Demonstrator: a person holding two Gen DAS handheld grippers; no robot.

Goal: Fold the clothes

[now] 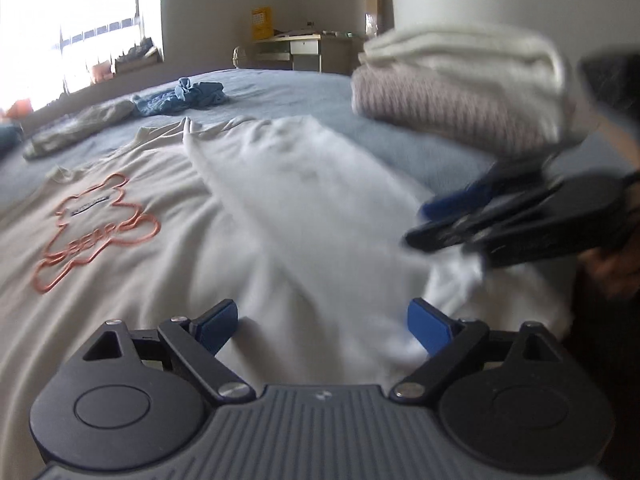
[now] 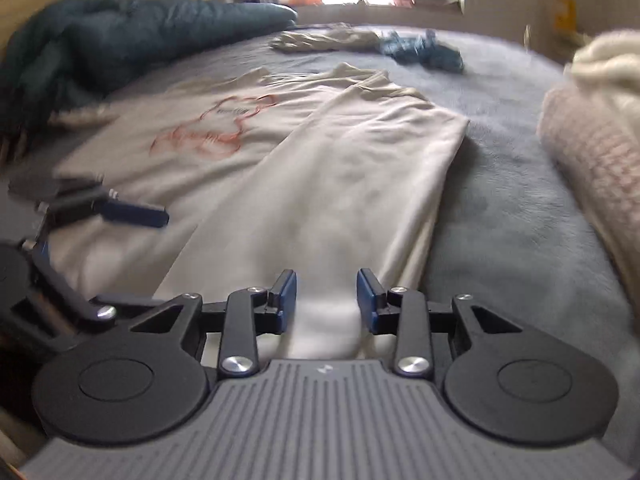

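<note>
Step in hand, as judged: side fold of cream T-shirt [image 2: 320, 168] — one edge already laid over. Left hand-held gripper [image 1: 324, 326] open, empty, just above shirt. Right hand-held gripper [image 2: 326, 294] partly open, fabric between pads, ungripped. Next: firm pinch on unfolded edge.

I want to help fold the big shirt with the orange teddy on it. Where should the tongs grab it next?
Probably the unfolded left side of the cream T-shirt: its right side already lies folded over as a long flap. Come from the left, low over the gray bed cover, and pinch the flat outer edge near the hem, then carry it across.
</note>
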